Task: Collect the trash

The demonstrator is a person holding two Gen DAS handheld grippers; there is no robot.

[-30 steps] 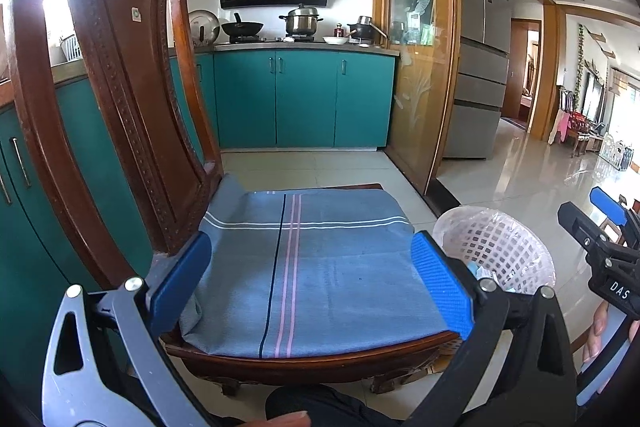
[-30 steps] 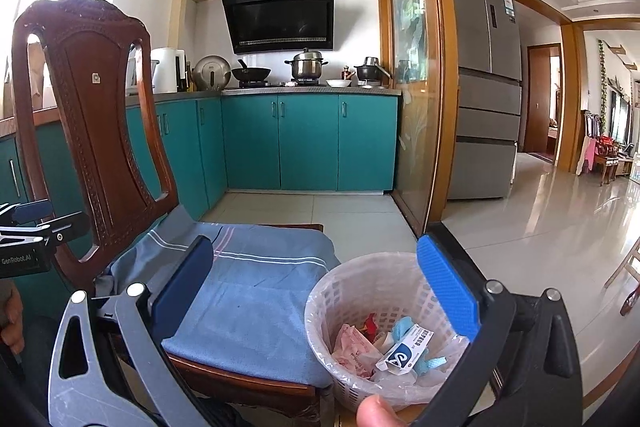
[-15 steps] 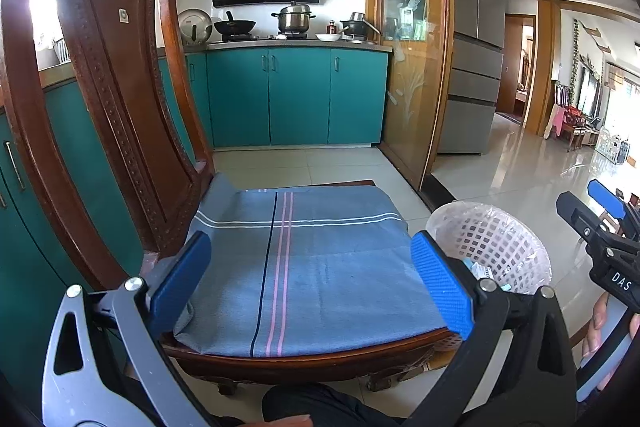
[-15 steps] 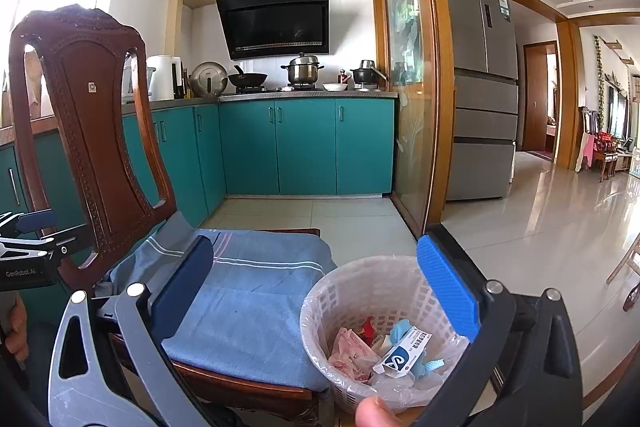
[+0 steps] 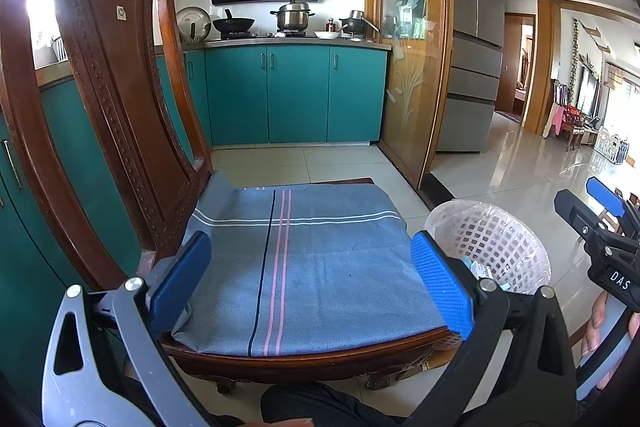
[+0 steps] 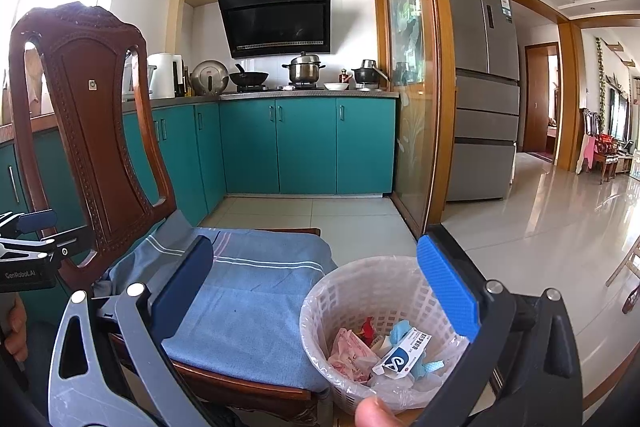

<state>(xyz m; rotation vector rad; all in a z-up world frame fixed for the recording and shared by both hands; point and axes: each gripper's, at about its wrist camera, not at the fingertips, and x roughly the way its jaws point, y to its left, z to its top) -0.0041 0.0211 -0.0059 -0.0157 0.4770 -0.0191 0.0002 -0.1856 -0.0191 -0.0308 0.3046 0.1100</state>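
Note:
A white mesh trash basket [image 6: 360,291] lined with a clear bag stands on the floor right of a wooden chair. Inside lie pink wrappers [image 6: 350,349], a white and blue box [image 6: 402,355] and light blue scraps. The basket also shows in the left wrist view [image 5: 492,239]. My right gripper [image 6: 316,291] is open and empty, above the basket's near left rim. My left gripper [image 5: 310,277] is open and empty, in front of the chair's blue seat cloth [image 5: 304,259], which has nothing lying on it. The right gripper shows at the left view's right edge [image 5: 596,223].
The carved wooden chair [image 6: 92,131] has a tall back on the left. Teal kitchen cabinets [image 6: 304,143] and a stove with pots stand behind. A glass partition [image 6: 412,115] and a grey fridge [image 6: 484,99] stand to the right, with glossy tiled floor [image 6: 540,235] beyond.
Both grippers have shifted only slightly; the views drifted a little. Both stay open and empty, and the basket's contents look the same.

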